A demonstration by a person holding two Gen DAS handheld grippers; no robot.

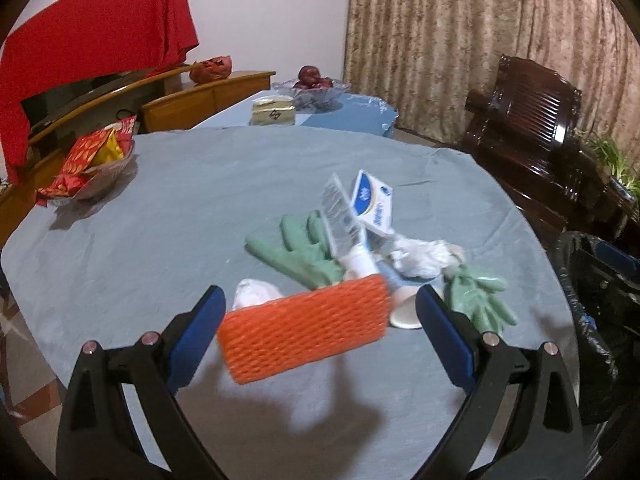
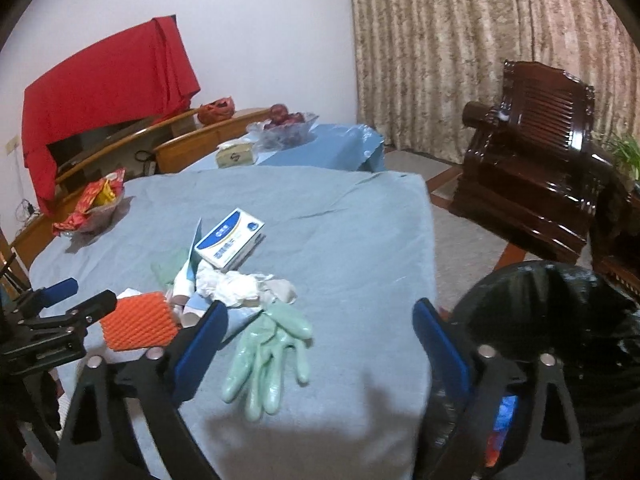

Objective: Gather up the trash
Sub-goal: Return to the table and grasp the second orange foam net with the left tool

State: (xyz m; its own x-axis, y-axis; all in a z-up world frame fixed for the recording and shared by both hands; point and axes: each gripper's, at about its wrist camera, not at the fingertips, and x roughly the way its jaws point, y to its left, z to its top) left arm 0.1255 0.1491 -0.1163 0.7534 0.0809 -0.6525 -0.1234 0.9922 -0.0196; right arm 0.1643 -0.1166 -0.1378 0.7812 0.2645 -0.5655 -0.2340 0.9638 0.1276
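Your left gripper [image 1: 320, 320] is spread wide, and nothing is gripped. The orange foam net [image 1: 304, 328] sits between its blue pads, nearer the left one; whether that pad touches it you cannot tell, and the right pad is clear of it. The net looks blurred and lifted off the blue tablecloth [image 1: 160, 220], with a shadow under it.

Past the net, at 12 o'clock, lies the trash pile: a green glove [image 1: 296, 252], a blue-and-white box [image 1: 372, 204], crumpled white tissue [image 1: 424, 256] and a paper cup [image 1: 404, 312]. A second green glove [image 1: 476, 300] lies at 2 o'clock, beside the right pad.

Your right gripper [image 2: 320, 340] is also wide open and empty, above the table edge, with that second glove lying flat between its fingers. The black-lined bin [image 2: 560, 320] stands at 3 o'clock, just off the table.
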